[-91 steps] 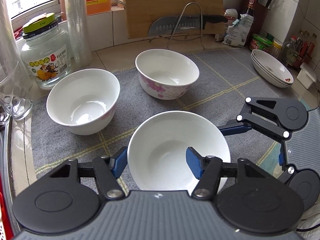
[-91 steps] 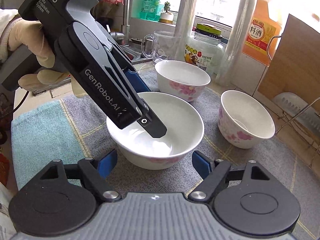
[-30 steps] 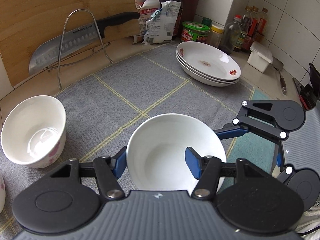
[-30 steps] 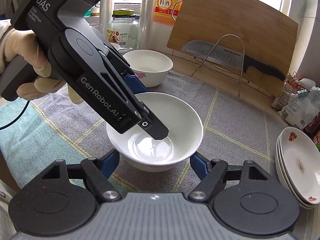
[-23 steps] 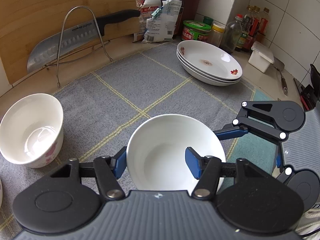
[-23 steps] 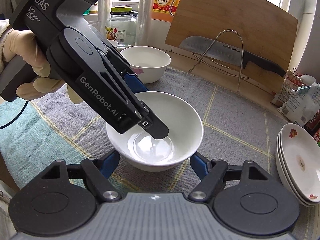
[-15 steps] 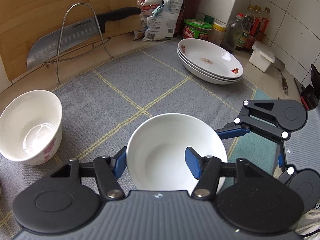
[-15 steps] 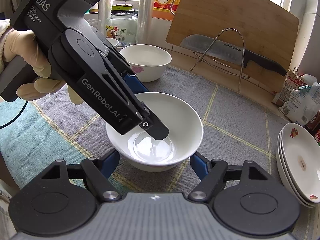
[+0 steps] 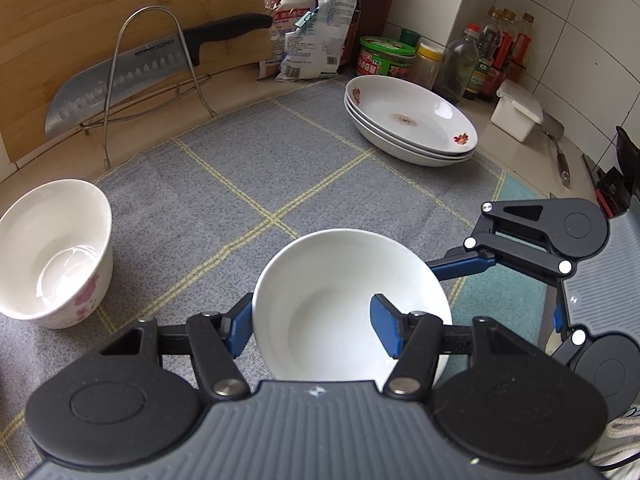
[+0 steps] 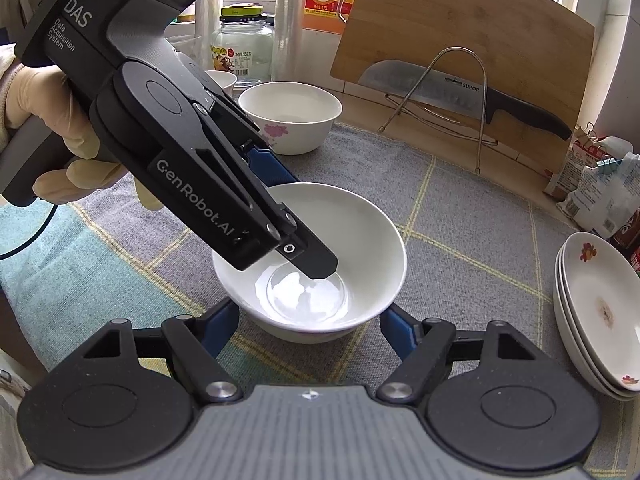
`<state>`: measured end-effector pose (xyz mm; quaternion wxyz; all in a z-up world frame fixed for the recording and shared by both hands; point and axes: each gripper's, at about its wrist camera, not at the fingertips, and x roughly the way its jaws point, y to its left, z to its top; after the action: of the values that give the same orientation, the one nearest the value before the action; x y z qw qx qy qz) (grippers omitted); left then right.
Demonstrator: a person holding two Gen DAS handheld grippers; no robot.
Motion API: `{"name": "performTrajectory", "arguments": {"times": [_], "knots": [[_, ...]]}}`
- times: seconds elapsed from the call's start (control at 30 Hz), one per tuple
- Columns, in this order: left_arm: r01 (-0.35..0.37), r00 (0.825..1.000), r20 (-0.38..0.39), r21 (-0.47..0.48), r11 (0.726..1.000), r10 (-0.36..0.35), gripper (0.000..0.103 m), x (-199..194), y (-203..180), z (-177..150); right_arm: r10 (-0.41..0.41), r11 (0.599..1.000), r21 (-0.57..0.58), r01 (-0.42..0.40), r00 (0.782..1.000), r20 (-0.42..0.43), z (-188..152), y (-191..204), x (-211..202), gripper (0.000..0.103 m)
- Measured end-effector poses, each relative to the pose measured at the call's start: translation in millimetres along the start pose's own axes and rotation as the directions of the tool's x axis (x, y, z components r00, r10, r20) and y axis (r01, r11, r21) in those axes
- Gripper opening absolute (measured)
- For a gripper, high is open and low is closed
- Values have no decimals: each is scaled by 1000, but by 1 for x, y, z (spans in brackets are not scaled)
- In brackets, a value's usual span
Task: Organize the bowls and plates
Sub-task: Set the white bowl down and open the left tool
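A plain white bowl sits over the grey checked mat, held by both grippers. My left gripper is shut on its left wall, one blue pad outside and the other inside. In the right wrist view that inner finger reaches down into the bowl. My right gripper is shut on the bowl from outside, a pad on each flank. A flowered bowl stands at the left. A stack of flowered plates lies at the far right. I cannot tell whether the bowl is off the mat.
A cleaver on a wire rack leans on a wooden board at the back. Snack bags, jars and bottles and a white box crowd the back right corner. A gloved hand holds the left gripper.
Since three seconds ago both grippers have carried the white bowl rightward along the mat, away from the other bowls and nearer the plates. In the last second almost nothing has moved.
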<state>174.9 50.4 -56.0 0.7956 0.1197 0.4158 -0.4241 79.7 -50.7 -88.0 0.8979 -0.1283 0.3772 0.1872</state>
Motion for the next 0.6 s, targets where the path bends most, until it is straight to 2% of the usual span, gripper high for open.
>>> {"name": "performTrajectory", "arguments": {"times": [0.1, 0.2, 0.23, 0.27, 0.3, 0.33, 0.43, 0.53, 0.6], "knots": [[-3, 1000, 4, 1, 1000, 3, 61, 0, 0, 0, 3, 1000, 6, -3, 1000, 2, 0, -1, 0, 81], [9, 1000, 28, 13, 1000, -10, 77, -3, -3, -1, 5, 1000, 9, -5, 1000, 0, -1, -1, 2, 82], [0, 999, 40, 21, 1000, -1, 86, -5, -4, -1, 11, 1000, 12, -11, 1000, 3, 0, -2, 2, 86], [-14, 998, 58, 29, 999, 13, 90, -7, -5, -2, 14, 1000, 17, -14, 1000, 11, 0, -2, 1, 95], [-25, 997, 70, 32, 999, 23, 92, -10, -5, -2, 14, 1000, 20, -14, 1000, 22, 0, -3, -1, 101], [-36, 996, 80, 31, 999, 33, 93, -12, -6, -2, 15, 1000, 22, -16, 999, 44, 0, -3, -4, 103], [-77, 989, 124, 22, 997, 74, 94, -23, -4, -4, 17, 1000, 20, -18, 999, 48, 3, -4, -6, 103], [-178, 968, 183, 25, 984, 171, 97, -36, -5, -10, 9, 1000, 12, -10, 999, 44, 4, -5, -8, 103], [-253, 947, 212, 23, 967, 243, 97, -44, -4, -16, 12, 1000, 14, -13, 999, 44, 6, -7, -10, 103]]}}
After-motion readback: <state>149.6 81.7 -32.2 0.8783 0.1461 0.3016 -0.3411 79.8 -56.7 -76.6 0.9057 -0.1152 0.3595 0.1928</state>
